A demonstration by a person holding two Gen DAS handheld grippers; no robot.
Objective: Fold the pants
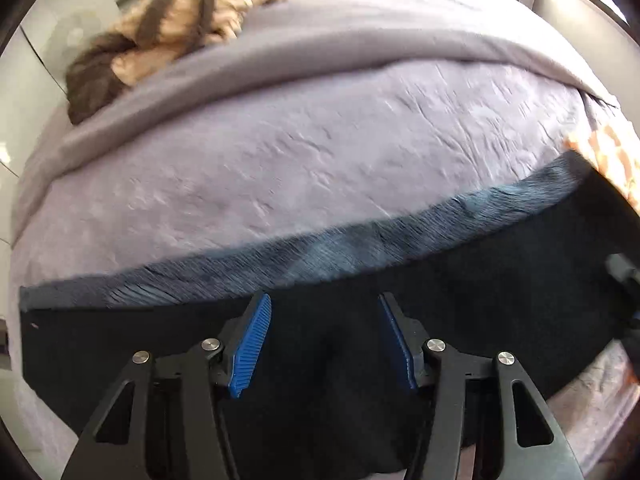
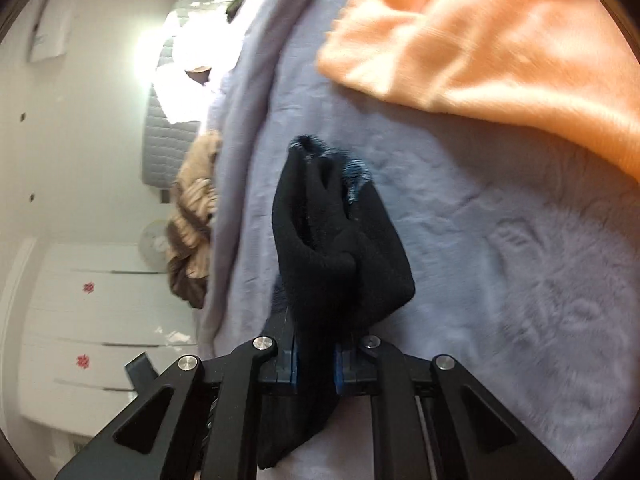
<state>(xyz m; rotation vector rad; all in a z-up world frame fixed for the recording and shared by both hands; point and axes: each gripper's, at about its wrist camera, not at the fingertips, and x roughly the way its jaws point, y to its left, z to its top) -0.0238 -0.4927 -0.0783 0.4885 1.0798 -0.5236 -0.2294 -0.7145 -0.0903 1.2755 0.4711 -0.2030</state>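
Note:
Black pants (image 1: 320,344) with a blue-grey ribbed waistband lie stretched across the near part of a lilac bed cover (image 1: 300,152). My left gripper (image 1: 325,312) is open, its blue pads apart just above the black cloth, holding nothing. In the right wrist view, my right gripper (image 2: 316,344) is shut on a bunched end of the pants (image 2: 332,240), which stands up crumpled in front of the blue pads, over the bed cover (image 2: 500,240).
An orange fleece cloth (image 2: 500,40) lies on the bed beyond the right gripper; its edge shows in the left wrist view (image 1: 608,156). A tan-and-brown striped garment (image 1: 160,44) lies at the far left of the bed. White drawers (image 2: 100,320) stand beside the bed.

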